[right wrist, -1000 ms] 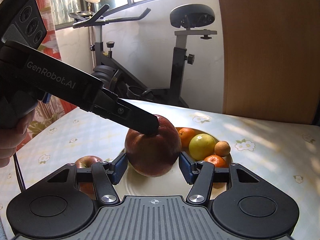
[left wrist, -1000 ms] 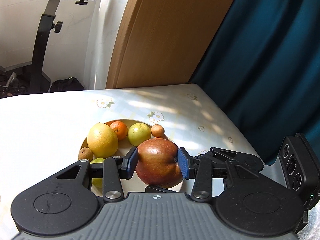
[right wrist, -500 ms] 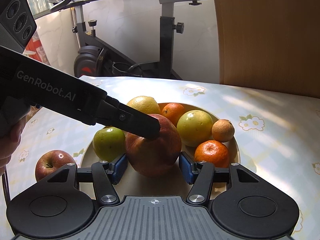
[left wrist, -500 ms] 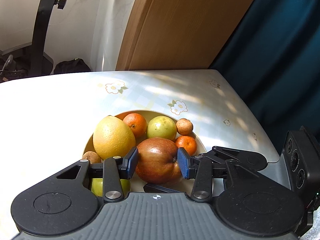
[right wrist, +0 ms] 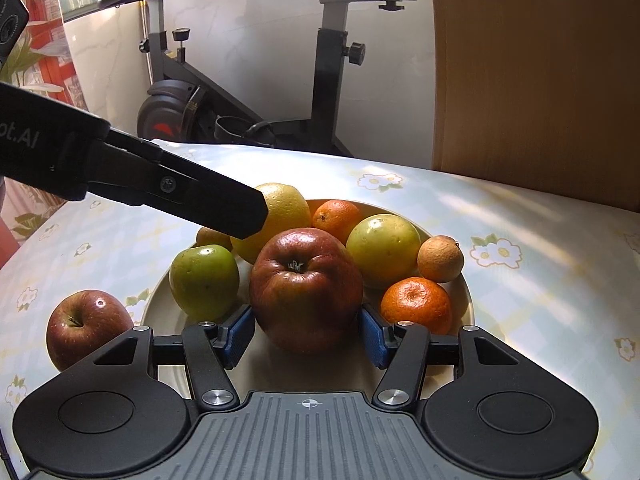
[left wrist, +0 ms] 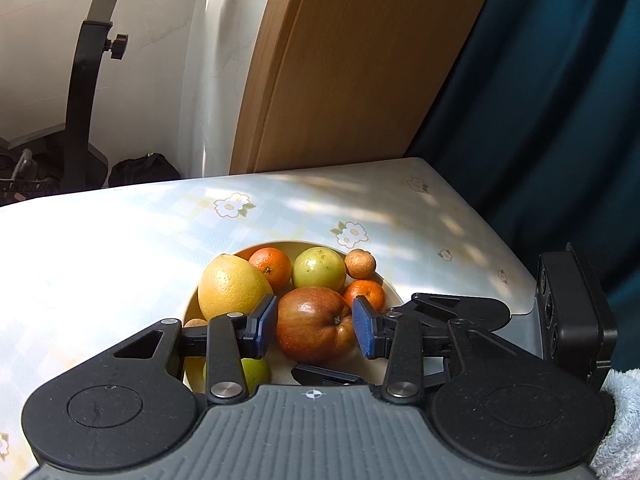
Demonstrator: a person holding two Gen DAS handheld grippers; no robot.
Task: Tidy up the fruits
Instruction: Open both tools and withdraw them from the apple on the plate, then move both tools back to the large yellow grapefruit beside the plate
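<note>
Floral table [right wrist: 540,240] by an exercise bike [right wrist: 332,80]. Large red apple [right wrist: 306,288] resting in the plate's [right wrist: 469,300] front gap, grouped with citrus. Right gripper [right wrist: 307,338] fingers bracketing it, contact impossible to tell. Left gripper [left wrist: 314,328] fingers, just narrowing, empty above.

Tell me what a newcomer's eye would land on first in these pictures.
The big red apple sits mid-plate, flanked by the right tongs. A yellow citrus, a green apple and an orange crowd it, while one black finger of the left tongs reaches in from the left. A second red apple lies on the flowered tablecloth beside the plate.
</note>
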